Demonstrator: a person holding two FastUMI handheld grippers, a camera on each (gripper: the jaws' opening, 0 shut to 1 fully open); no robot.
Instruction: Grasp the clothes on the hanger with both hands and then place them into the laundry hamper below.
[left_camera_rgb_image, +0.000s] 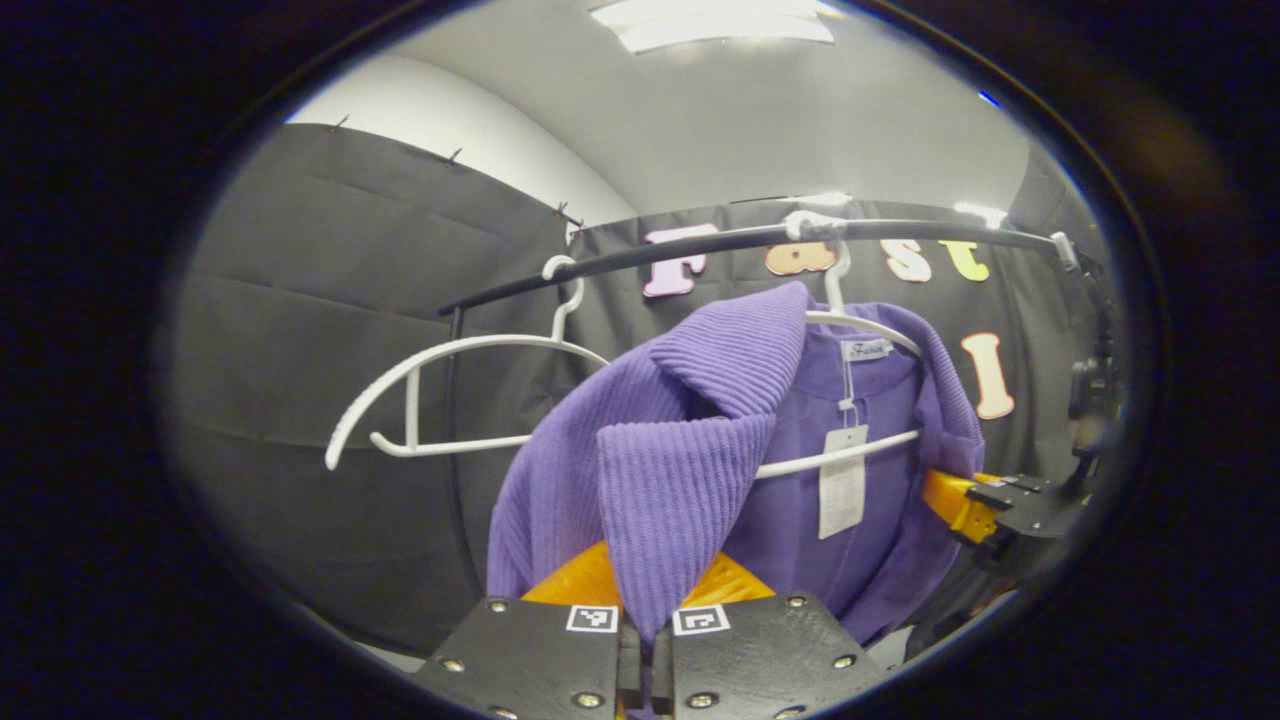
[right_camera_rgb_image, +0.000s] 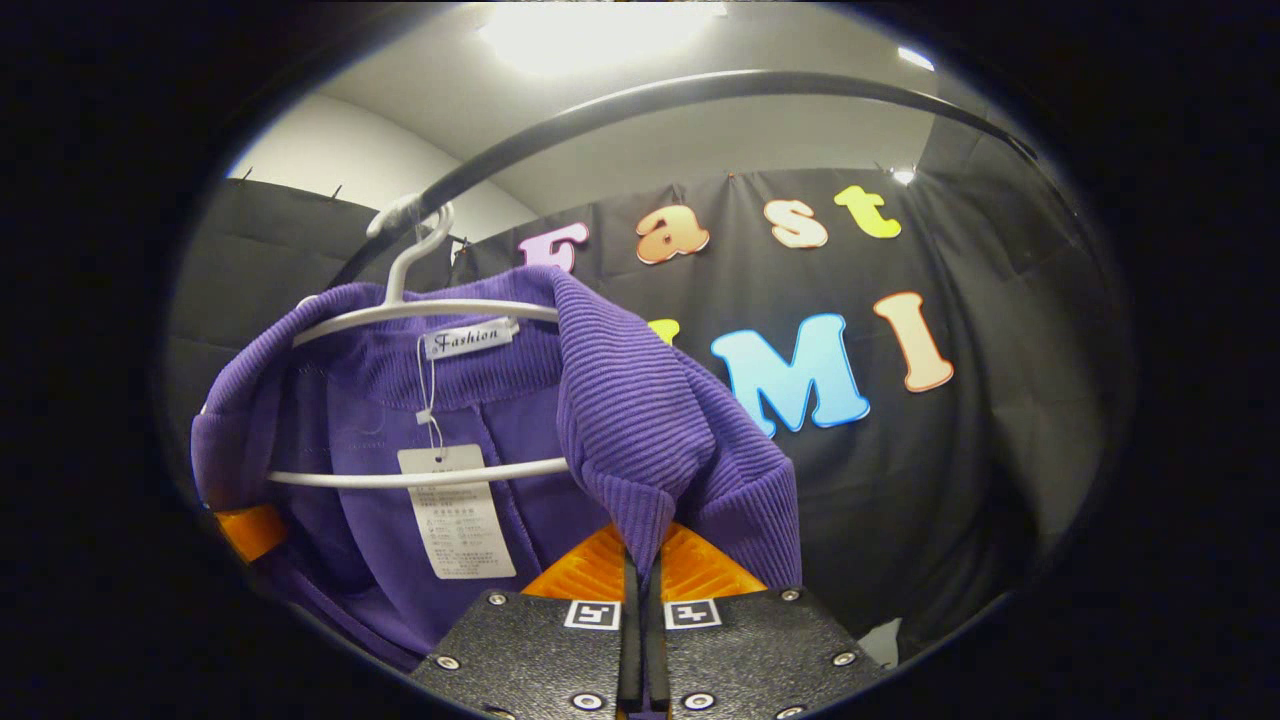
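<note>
A purple ribbed garment (left_camera_rgb_image: 690, 440) hangs on a white hanger (left_camera_rgb_image: 868, 328) from a black rail (left_camera_rgb_image: 700, 245). A white paper tag (left_camera_rgb_image: 842, 480) dangles inside its neck. My left gripper (left_camera_rgb_image: 645, 600) is shut on a fold of the garment's front edge, which rises between its fingers. In the right gripper view the same purple garment (right_camera_rgb_image: 640, 410) drapes over its hanger (right_camera_rgb_image: 420, 310), and my right gripper (right_camera_rgb_image: 642, 590) is shut on the other front edge. The right gripper (left_camera_rgb_image: 985, 500) also appears at the far right of the left gripper view, beside the garment.
A bare white hanger (left_camera_rgb_image: 440, 400) hangs on the rail to the left of the garment. The rail's upright post (left_camera_rgb_image: 455, 420) stands behind it. Black cloth walls close the booth at the back and left; ceiling lights (right_camera_rgb_image: 590, 30) glare overhead.
</note>
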